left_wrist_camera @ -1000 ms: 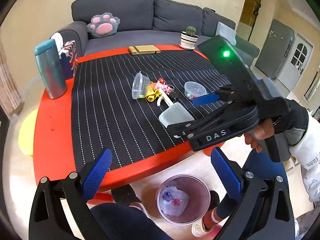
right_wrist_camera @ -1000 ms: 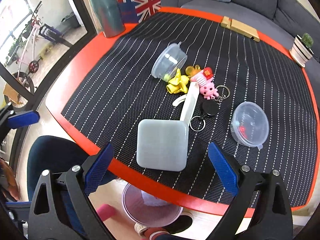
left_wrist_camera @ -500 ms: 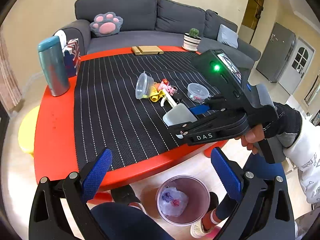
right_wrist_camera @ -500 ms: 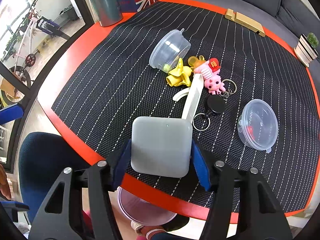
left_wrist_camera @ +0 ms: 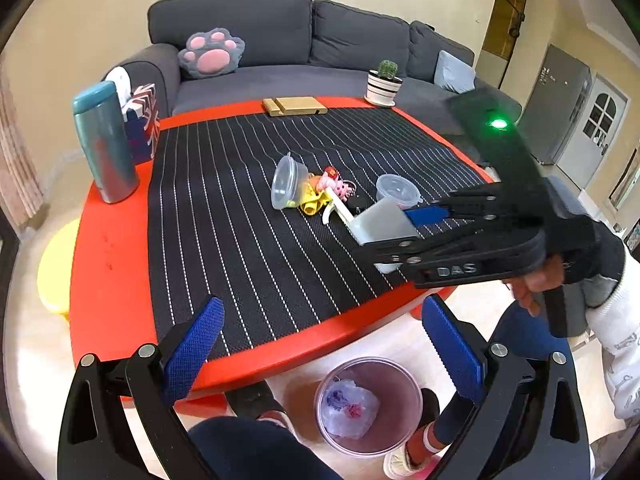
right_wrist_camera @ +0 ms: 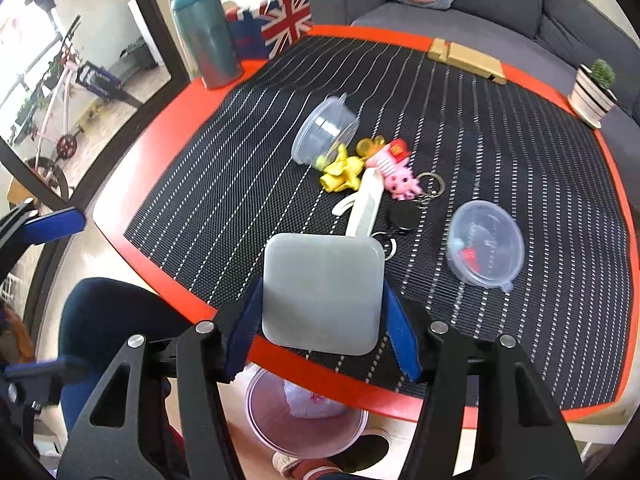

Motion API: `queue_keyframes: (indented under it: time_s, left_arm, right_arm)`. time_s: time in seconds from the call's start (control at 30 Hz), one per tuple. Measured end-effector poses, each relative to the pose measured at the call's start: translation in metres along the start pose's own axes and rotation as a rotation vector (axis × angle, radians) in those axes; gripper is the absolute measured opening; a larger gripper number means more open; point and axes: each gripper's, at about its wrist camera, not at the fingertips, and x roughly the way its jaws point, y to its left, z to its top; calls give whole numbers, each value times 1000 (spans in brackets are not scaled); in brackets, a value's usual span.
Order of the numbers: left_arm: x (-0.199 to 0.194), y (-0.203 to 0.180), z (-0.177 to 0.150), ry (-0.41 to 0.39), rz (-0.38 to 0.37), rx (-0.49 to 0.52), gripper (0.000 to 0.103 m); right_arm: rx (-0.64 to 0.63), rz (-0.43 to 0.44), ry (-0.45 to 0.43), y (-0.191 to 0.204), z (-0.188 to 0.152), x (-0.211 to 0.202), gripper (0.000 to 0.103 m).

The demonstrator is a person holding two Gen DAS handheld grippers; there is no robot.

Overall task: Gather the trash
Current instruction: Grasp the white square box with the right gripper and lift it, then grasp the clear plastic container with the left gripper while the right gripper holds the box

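Observation:
My right gripper is shut on a flat square grey-white box and holds it tilted over the table's near edge; it also shows in the left wrist view. My left gripper is open and empty, above the floor in front of the table. A clear cup on its side, a yellow wrapper, a lidded clear tub, a white strip and a pink keychain lie on the striped mat. A clear bin with crumpled trash stands on the floor below.
A red table carries a black striped mat. A teal flask, a Union Jack tissue box, a wooden stand and a potted cactus stand at its far edges. A grey sofa is behind.
My right gripper closed on the square box about half a second ago and has now lifted and tilted it off the mat. My left gripper stayed open.

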Motion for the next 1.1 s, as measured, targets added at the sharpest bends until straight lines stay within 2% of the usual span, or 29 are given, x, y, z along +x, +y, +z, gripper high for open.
queue_keyframes:
  time_s: [0.3,0.57,0.87,1.1]
  left_arm:
    - [9,4,25,-14,-1,3,95]
    - [25,6,51,2,14,27,95]
    - [60,11,81,64,18,48,95]
    - [92,11,102,115,65,66,95]
  right_arm:
    - [83,-10,-89,-27,-5,-36,58]
    - [109,-21,-109,-43,-9,-45,58]
    - [133,-24,-120,-56,-15,-52,58]
    - [146,-26,-125,-62,-17,-54,58]
